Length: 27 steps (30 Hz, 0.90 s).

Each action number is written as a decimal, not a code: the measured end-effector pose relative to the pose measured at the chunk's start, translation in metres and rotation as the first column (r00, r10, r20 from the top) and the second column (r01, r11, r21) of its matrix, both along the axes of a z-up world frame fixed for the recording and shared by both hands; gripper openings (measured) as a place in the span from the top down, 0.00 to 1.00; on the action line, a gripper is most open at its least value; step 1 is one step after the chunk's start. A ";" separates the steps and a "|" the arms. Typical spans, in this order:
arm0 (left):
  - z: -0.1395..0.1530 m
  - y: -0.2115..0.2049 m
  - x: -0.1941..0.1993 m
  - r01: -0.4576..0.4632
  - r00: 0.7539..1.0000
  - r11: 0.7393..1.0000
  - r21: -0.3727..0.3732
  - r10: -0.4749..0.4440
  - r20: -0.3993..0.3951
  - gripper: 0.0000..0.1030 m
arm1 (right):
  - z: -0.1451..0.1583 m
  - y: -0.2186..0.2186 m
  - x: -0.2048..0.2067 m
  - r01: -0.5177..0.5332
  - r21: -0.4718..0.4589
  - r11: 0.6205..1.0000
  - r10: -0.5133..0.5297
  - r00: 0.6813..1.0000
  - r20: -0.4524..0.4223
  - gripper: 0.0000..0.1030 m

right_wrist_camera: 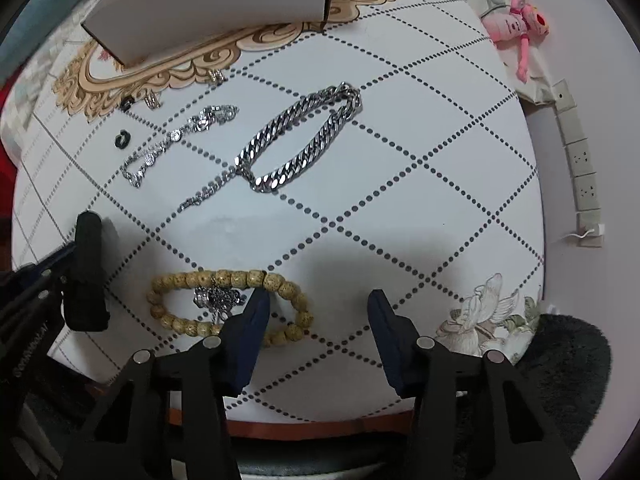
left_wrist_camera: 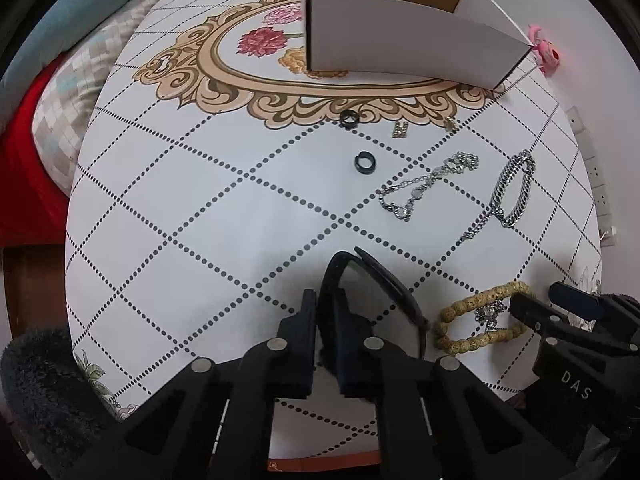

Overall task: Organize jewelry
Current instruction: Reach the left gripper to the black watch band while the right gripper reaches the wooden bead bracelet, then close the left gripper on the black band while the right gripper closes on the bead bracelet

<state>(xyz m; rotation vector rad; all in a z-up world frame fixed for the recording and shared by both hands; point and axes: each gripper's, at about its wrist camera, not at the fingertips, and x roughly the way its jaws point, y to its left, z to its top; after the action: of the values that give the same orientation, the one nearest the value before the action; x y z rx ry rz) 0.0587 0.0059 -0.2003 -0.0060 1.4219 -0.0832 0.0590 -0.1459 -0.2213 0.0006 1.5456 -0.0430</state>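
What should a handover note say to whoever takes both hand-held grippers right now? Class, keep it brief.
Left hand-held gripper: shut on the bangle's rim, at the table.
Right hand-held gripper: open, straddling one side of the bead bracelet.
On the table: two rings, earrings, thin chain, heavy chain.
Box: at the far side; what shows of its inside is bare.
Done: nothing boxed.
Left: everything.

Left gripper [left_wrist_camera: 325, 312] points down, jaws nearly closed, clamping a thin black bangle [left_wrist_camera: 372, 276]. Right gripper [right_wrist_camera: 318, 308] points down too, jaws partly apart, one finger [right_wrist_camera: 256, 312] over the bead bracelet [right_wrist_camera: 224, 280].
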 end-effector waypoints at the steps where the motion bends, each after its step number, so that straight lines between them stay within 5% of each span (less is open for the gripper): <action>1: 0.001 -0.001 0.000 0.001 1.000 1.000 -0.001 -0.001 0.005 0.96 | 0.001 0.001 0.000 -0.005 -0.002 1.000 0.005 1.000 0.007 0.51; 3: 0.003 -0.003 0.000 0.006 1.000 1.000 0.008 -0.006 0.020 0.98 | 0.003 0.003 0.000 -0.018 -0.004 1.000 0.018 0.999 0.035 0.65; 4: 0.004 0.000 0.003 0.007 1.000 1.000 0.011 -0.007 0.027 0.98 | 0.004 0.004 0.001 -0.019 -0.003 1.000 0.020 0.999 0.043 0.89; 11: 0.032 0.005 0.005 0.003 0.997 1.000 -0.006 -0.003 0.073 0.99 | 0.016 -0.006 0.001 0.014 0.067 0.998 -0.019 0.997 0.075 0.91; 22: 0.066 0.022 0.018 -0.026 0.991 0.995 -0.094 0.038 0.129 0.99 | 0.077 -0.003 0.008 -0.016 0.159 0.987 -0.014 0.982 0.191 0.91; 27: 0.049 0.031 0.025 -0.092 0.995 0.979 -0.183 0.098 0.020 0.95 | 0.094 -0.003 0.013 -0.017 0.180 0.983 -0.023 0.976 0.218 0.91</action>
<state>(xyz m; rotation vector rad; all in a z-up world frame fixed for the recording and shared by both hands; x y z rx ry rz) 0.0834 0.0365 -0.1516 -0.2229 1.3792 -0.1336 0.0720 -0.1486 -0.1273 0.1477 1.3237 0.0937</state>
